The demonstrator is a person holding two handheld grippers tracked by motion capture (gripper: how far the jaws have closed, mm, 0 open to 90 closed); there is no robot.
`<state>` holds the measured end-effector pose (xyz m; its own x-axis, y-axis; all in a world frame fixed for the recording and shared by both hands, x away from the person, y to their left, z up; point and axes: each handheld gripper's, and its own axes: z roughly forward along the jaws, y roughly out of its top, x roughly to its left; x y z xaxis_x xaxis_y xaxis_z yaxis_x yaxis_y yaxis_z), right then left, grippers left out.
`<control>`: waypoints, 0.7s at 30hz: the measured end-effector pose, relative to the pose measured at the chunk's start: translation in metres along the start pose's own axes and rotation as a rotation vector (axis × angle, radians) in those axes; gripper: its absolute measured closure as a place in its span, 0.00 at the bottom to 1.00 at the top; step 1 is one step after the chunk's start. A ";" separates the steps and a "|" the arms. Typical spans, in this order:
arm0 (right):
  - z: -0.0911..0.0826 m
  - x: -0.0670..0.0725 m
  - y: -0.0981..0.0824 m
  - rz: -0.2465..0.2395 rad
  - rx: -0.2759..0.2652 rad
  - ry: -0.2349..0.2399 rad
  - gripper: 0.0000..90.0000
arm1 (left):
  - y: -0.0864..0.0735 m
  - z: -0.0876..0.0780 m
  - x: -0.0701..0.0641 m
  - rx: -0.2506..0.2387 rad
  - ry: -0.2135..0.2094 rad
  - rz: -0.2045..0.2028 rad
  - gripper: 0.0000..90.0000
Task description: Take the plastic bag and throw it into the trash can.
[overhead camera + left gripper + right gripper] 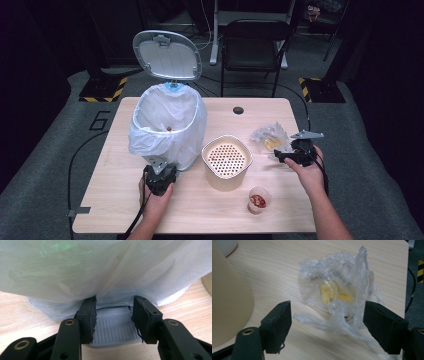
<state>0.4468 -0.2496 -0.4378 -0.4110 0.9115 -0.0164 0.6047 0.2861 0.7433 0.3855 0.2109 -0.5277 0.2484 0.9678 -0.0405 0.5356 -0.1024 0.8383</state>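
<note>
Wooden table [120, 200] held the work. Nearest, left gripper [113, 315] was clamped on the bin pedal [113, 328], lid [167, 54] up. Farther right, right gripper [327, 322] stood wide, empty — crumpled wrapper [337, 292] lying between its jaws; next, closing and lifting it binward

A cream strainer bowl [226, 161] with a holed insert stands on the wooden table [120, 200]. Near it sits a small cup [258, 200] of red bits. A black folding chair [255, 42] stands beyond the table.
</note>
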 end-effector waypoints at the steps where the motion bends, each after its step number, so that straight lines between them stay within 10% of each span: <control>1: 0.003 -0.001 0.003 -0.004 0.001 -0.011 0.20 | 0.000 0.000 0.000 -0.001 0.000 -0.001 0.60; 8: 0.024 -0.009 0.018 0.018 0.008 -0.045 0.00 | 0.000 -0.001 0.001 0.012 0.002 0.015 0.60; 21: 0.054 -0.014 0.030 0.056 0.053 -0.066 0.00 | 0.000 0.000 0.000 0.002 -0.001 0.002 0.60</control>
<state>0.5072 -0.2376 -0.4509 -0.3304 0.9436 -0.0210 0.6615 0.2473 0.7080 0.3854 0.2111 -0.5276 0.2497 0.9675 -0.0395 0.5366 -0.1043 0.8374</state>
